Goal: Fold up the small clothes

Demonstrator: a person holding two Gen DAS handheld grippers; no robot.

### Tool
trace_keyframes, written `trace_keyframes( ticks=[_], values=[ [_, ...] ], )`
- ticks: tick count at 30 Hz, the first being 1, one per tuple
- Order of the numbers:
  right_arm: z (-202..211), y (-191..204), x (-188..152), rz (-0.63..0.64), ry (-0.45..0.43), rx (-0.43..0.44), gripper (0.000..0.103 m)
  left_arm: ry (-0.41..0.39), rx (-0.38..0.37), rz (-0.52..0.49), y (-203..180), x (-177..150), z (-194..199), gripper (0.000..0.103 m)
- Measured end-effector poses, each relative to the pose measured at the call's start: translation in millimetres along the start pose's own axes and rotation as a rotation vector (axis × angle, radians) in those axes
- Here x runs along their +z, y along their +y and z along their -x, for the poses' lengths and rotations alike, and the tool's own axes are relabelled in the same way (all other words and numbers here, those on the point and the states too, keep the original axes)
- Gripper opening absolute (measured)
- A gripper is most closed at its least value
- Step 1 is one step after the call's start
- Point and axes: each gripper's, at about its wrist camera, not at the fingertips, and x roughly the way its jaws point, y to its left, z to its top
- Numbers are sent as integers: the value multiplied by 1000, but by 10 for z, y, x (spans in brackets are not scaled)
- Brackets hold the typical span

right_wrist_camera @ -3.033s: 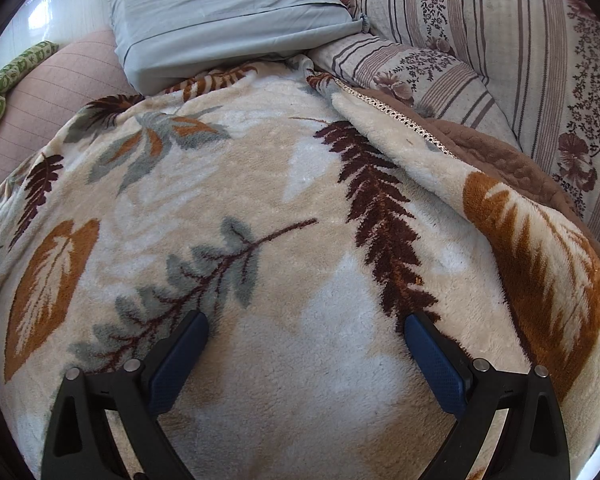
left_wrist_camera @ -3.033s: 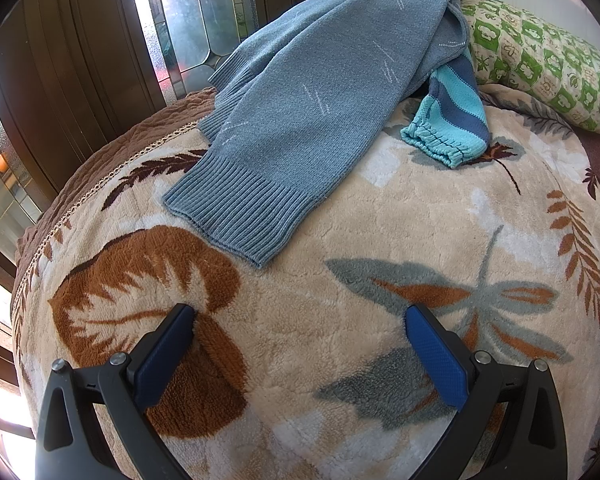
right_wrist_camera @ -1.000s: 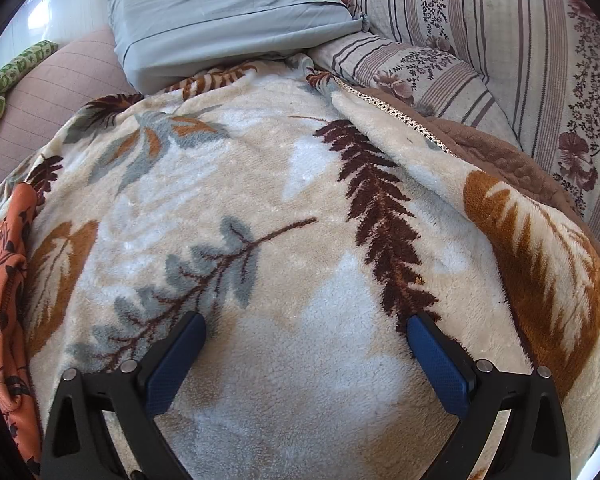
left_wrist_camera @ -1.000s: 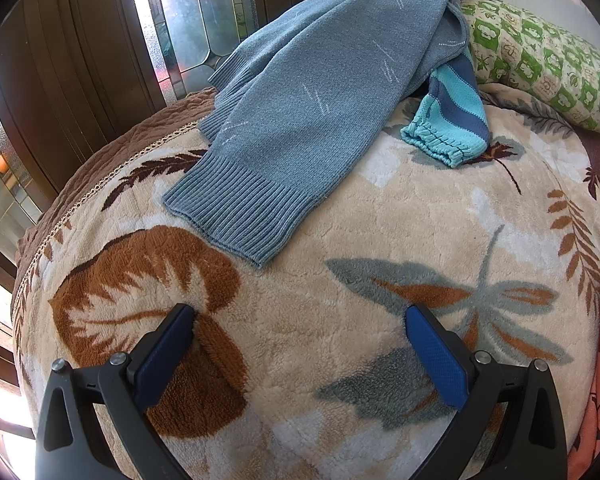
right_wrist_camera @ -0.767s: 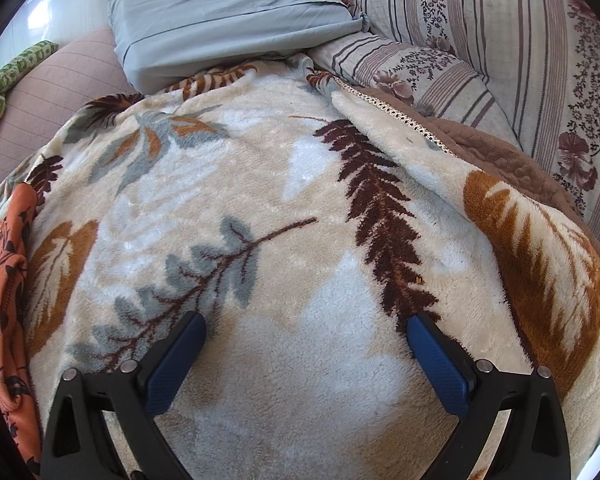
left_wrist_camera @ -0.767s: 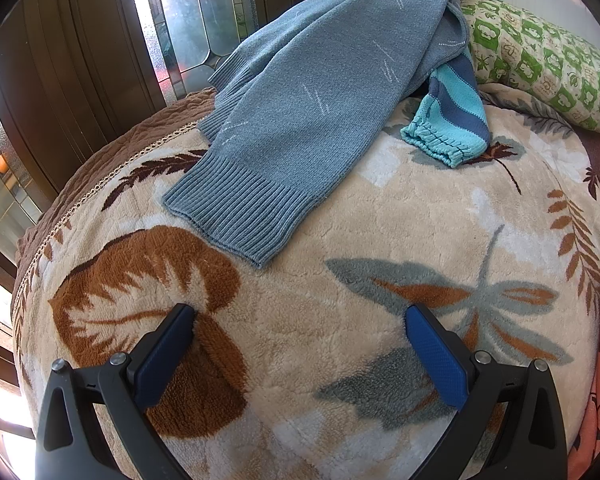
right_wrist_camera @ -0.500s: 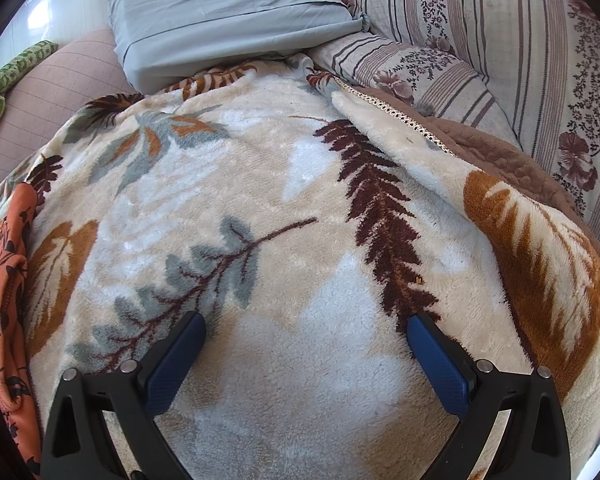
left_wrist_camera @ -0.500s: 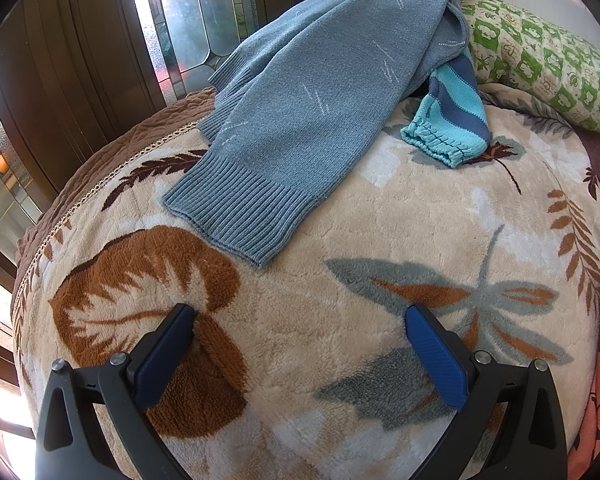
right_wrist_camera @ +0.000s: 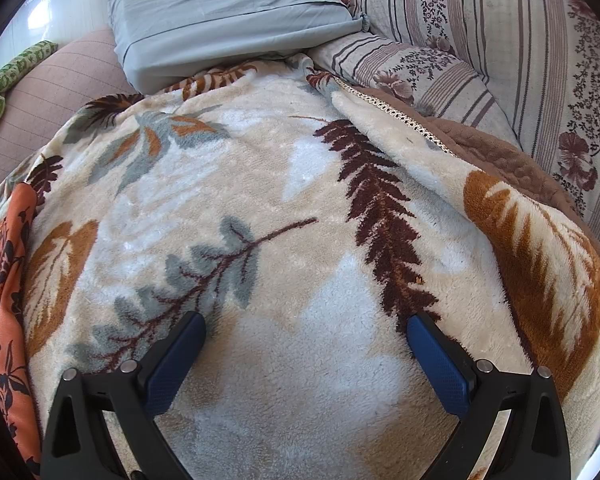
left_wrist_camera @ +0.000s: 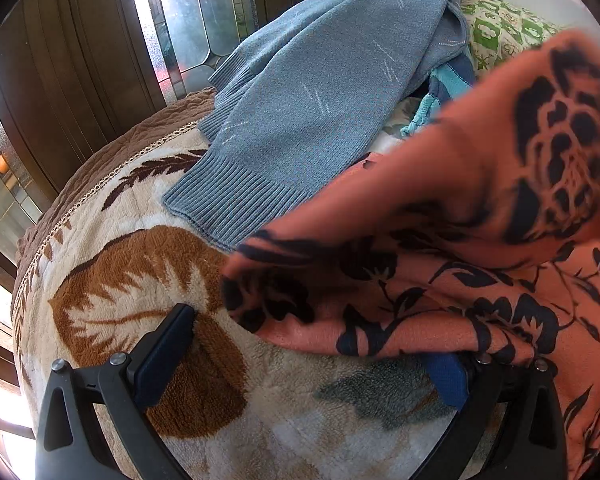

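While half a second ago only a sliver showed at the 3 o'clock edge, the orange floral garment (left_wrist_camera: pixel 440 264) now sweeps blurred across the left wrist view, so work on it is probably starting. It drapes over the left gripper (left_wrist_camera: pixel 312 354)'s right finger; jaws wide, gripping nothing. Right gripper (right_wrist_camera: pixel 306 354) gapes empty over open blanket (right_wrist_camera: pixel 284 184); blue sweater (left_wrist_camera: pixel 312 92) crowds 12 o'clock.

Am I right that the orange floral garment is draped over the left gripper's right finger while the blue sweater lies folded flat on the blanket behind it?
Not quite: in the left wrist view the blue sweater lies unfolded and rumpled. The orange floral garment does cover the left gripper's right finger.
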Motion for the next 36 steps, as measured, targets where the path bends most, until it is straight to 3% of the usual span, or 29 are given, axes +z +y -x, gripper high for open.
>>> trace_keyframes(
  ticks=[16,21,25,28,30,36],
  values=[
    [4,2,-3,0,1,0,102,6,0,1,-11,-1,-9,103],
    [4,3,3,0,2,1,102,157,-33,-77,46,79,157,103],
    [9,11,3,-4,-2,-1,102,-56,-38,-164,308,-56,1006,103],
    [10,41,15,-3,4,-16,102,-181,-92,-214,542,-334,1691,103],
    [17,33,20,-8,30,-8,102,-219,-132,-253,595,-550,2064,103],
    [117,-72,106,50,270,85,102,-281,-294,-317,404,-1004,2778,103]
  ],
)
